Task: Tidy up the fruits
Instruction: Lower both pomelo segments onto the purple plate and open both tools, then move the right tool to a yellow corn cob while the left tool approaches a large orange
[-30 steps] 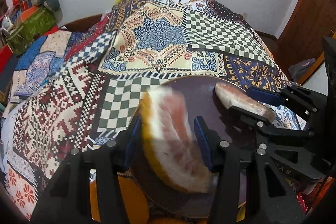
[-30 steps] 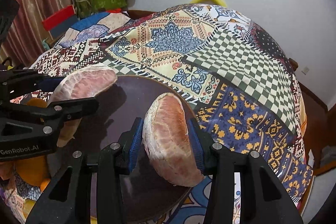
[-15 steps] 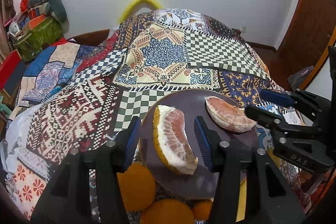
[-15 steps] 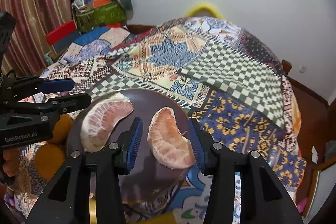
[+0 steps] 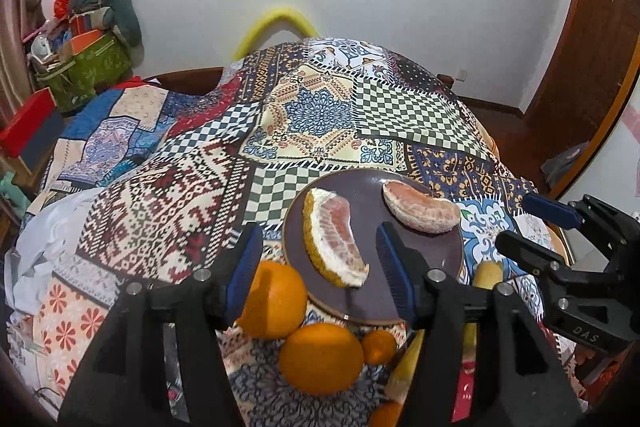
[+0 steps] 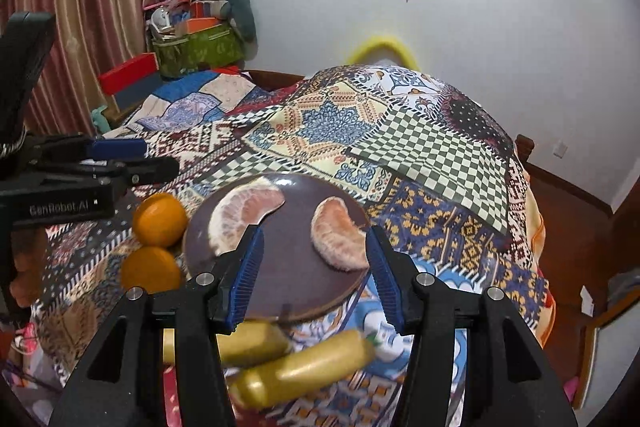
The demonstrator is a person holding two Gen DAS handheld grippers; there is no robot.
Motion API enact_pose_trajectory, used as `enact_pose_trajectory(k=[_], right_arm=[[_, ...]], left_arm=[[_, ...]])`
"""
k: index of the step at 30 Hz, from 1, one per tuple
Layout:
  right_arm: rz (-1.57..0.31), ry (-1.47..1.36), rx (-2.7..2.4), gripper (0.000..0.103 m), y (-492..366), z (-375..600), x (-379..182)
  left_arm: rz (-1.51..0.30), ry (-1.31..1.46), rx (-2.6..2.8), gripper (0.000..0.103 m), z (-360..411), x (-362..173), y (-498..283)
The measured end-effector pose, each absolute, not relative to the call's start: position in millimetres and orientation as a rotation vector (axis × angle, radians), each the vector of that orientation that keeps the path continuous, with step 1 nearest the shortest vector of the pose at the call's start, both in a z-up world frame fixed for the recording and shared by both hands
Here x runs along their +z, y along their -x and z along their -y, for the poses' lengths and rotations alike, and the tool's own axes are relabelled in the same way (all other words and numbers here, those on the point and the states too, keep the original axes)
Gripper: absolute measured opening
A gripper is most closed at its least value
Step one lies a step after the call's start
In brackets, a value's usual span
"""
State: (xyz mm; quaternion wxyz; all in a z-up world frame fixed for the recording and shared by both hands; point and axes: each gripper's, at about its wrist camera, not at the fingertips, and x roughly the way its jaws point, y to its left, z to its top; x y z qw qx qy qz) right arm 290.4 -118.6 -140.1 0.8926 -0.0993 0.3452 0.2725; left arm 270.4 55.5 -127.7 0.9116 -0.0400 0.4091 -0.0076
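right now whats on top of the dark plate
Two peeled pomelo wedges lie on the dark plate: one with yellow rind, one fully peeled. The plate's near edge is hidden behind tool fingers.

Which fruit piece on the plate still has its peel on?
Find the dark round plate lying on the patchwork cloth, with oranges by its near edge. Two pomelo wedges lie on it. The one you want is the left one seen from the left tongs: it has a yellow rind and white pith along its outer curve, while the other wedge is fully peeled.
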Motion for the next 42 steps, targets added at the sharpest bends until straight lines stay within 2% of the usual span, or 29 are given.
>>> enact_pose_trajectory(k=[6, 10, 12, 25, 30, 36, 40, 42], right_arm=[[-0.735, 0.186, 0.558, 0.050, -269, 127, -145], [-0.757, 0.170, 0.545, 0.058, -255, 132, -156], [-0.777, 0.172, 0.538, 0.058, -250, 135, -163], [-0.870, 0.153, 0.526, 0.058, -231, 135, -199], [-0.898, 0.135, 0.530, 0.058, -234, 130, -209], [-0.884, 0.139, 0.518, 0.066, -236, 127, -213], [-0.896, 0.123, 0.533, 0.065, -237, 130, -214], [-0.900, 0.107, 0.542, 0.062, -237, 134, -214]], left_arm=[[-0.865, 0.092, -0.012, 0.060, -62, -133, -248], [-0.891, 0.085, -0.006, 0.064, -62, -143, -234], [-0.903, 0.079, 0.005, 0.068, -62, -149, -229], [-1.021, 0.103, -0.001, 0.071, -65, -195, -214], [-1.038, 0.107, -0.025, 0.077, -62, -205, -213], [-1.052, 0.127, -0.031, 0.078, -56, -213, -219], [-1.068, 0.128, -0.036, 0.077, -51, -221, -222], [-1.059, 0.131, -0.030, 0.073, -51, -221, -222]])
